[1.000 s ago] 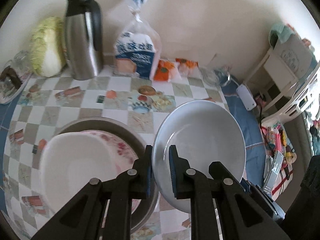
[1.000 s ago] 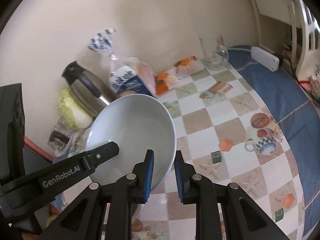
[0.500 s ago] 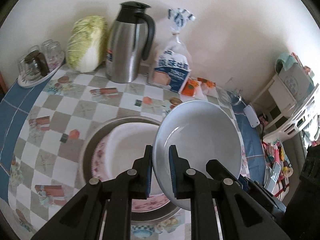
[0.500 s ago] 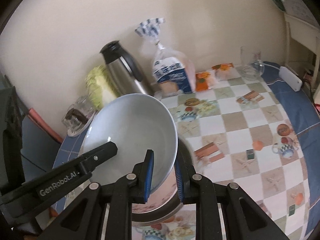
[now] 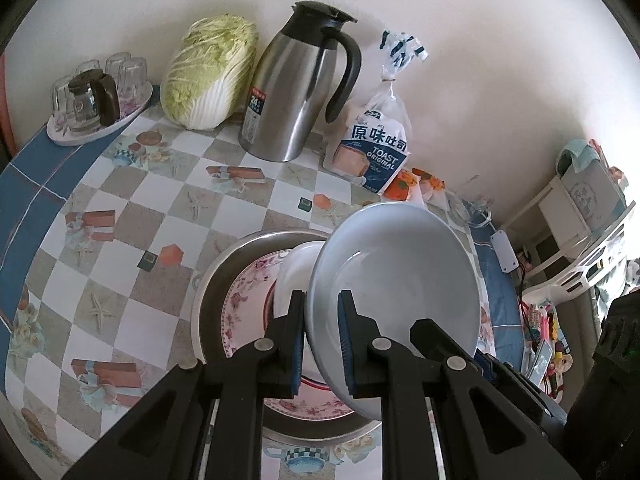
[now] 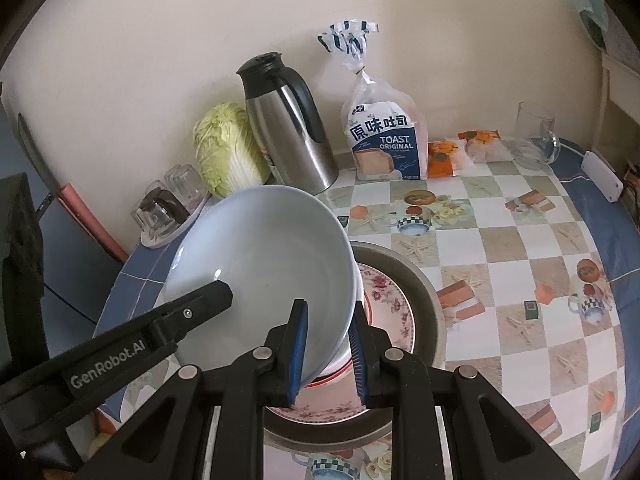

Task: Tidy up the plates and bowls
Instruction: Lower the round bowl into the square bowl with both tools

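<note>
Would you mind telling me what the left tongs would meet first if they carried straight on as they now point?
Probably the white bowl on the floral plate, since the held bowl hangs tilted above it.

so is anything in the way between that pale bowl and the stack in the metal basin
Nothing visible. The pale bowl, gripped at opposite rims by the left gripper and right gripper, hangs tilted directly over the white bowl on the floral plate in the metal basin.

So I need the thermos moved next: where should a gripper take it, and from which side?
Take the thermos by its black loop handle, coming from the bread bag side, where the handle juts out. The steel body looks too wide and smooth for these jaws; the cabbage crowds the other side.
</note>
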Demonstrator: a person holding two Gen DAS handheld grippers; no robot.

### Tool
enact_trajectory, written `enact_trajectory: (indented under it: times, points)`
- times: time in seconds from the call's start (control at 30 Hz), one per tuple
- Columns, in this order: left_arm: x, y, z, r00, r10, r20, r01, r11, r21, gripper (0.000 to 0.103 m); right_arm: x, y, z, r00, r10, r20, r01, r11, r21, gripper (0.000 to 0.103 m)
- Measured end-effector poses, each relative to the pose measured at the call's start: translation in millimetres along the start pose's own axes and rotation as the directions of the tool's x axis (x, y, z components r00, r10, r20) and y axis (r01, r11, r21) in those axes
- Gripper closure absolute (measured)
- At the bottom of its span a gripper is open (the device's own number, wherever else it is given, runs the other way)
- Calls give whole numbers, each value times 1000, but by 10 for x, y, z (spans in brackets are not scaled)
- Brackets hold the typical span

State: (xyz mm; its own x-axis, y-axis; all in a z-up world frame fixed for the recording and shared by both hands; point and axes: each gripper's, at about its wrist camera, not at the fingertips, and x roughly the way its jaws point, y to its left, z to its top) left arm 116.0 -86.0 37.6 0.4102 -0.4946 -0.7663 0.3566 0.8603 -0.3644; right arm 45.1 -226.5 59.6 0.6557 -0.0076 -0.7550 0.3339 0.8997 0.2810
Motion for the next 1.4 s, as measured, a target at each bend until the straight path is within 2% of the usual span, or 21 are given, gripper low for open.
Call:
enact_trajectory:
  times: [0.47,0.9,1.4]
  points:
    - [210,142,-26,997,-47,-56,46,999,-30,87,181,-15,6,1000,-16,-17,17,1000,26,81]
    - [272,96,-48,997,-27,-68,26,1000,-16,87,263,-85,27,999,-34,-15,34,999,41,81]
    - [255,-7,-43,997,46,-58,-44,998,44,86,291,-123,42,1000,-27,-11,28,998,55,81]
